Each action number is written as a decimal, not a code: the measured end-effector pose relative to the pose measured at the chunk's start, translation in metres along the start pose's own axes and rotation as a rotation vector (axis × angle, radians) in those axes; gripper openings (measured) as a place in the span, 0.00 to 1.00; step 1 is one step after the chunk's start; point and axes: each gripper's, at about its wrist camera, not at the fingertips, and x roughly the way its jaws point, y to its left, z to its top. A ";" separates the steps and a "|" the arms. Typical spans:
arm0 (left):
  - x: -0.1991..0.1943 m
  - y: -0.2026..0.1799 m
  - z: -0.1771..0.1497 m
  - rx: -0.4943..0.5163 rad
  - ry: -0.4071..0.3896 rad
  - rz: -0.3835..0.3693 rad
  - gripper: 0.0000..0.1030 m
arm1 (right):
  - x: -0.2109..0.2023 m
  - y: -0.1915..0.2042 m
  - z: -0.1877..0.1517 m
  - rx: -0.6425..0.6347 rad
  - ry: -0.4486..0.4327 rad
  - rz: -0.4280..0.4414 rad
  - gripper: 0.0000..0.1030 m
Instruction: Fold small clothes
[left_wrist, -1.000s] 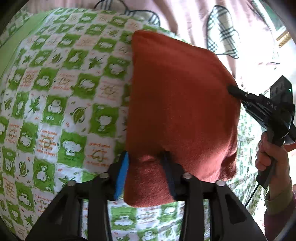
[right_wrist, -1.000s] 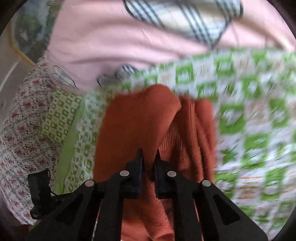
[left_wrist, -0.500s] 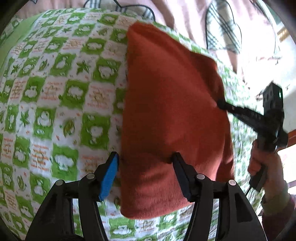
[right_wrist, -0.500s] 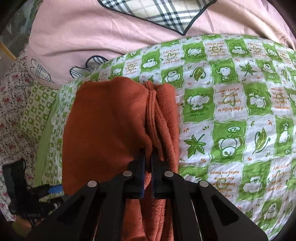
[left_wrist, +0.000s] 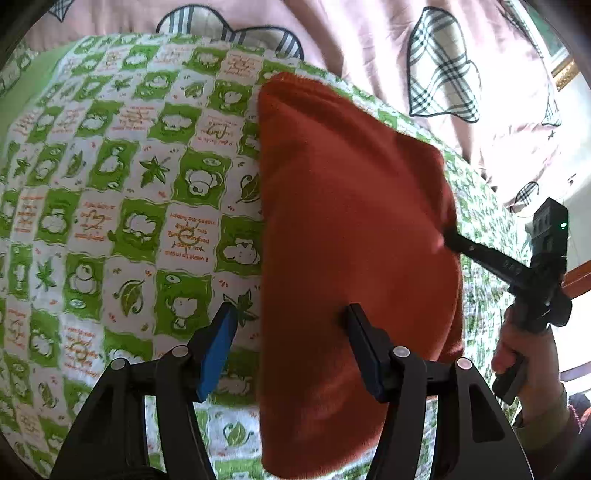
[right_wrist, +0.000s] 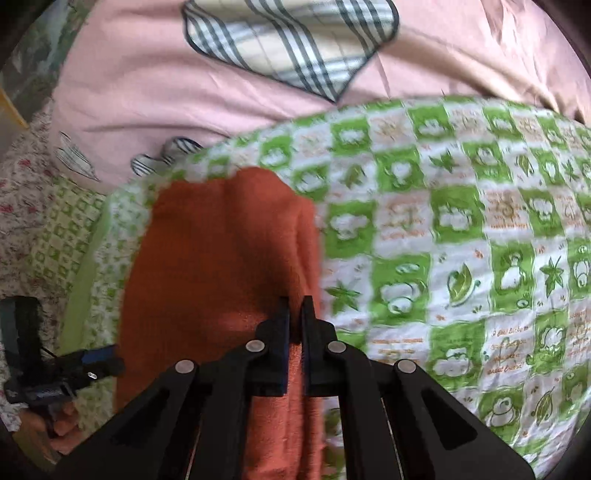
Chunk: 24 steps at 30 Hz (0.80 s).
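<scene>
The folded rust-orange garment (left_wrist: 354, 258) lies on the green checkered blanket (left_wrist: 122, 206), long axis running away toward the pink duvet (left_wrist: 351, 48). The left gripper (left_wrist: 291, 328) has just been opening, spread across its near-left edge without pinching. The right gripper (right_wrist: 295, 310) is clamped tight on the opposite edge. Plenty of bare blanket sits to one side.

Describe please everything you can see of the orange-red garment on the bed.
The orange-red garment is a small, soft piece of fuzzy knit or fleece, plain rust-orange, folded into a thick oblong. It lies on the green and white checked blanket. In the right wrist view, stacked folded edges show along one side. The right claw is shut on those layers. The left claw has just been opening; its blue-padded finger stands off the cloth while the dark finger lies over its surface.
</scene>
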 end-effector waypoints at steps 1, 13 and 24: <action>0.010 0.001 0.001 -0.001 0.019 0.003 0.62 | 0.011 0.001 -0.001 -0.017 0.020 -0.022 0.06; 0.053 -0.005 0.080 -0.025 0.013 -0.072 0.61 | 0.016 0.002 0.001 -0.028 0.054 -0.035 0.07; 0.052 -0.006 0.109 -0.022 -0.058 -0.087 0.40 | 0.020 0.012 0.006 -0.055 0.062 -0.051 0.08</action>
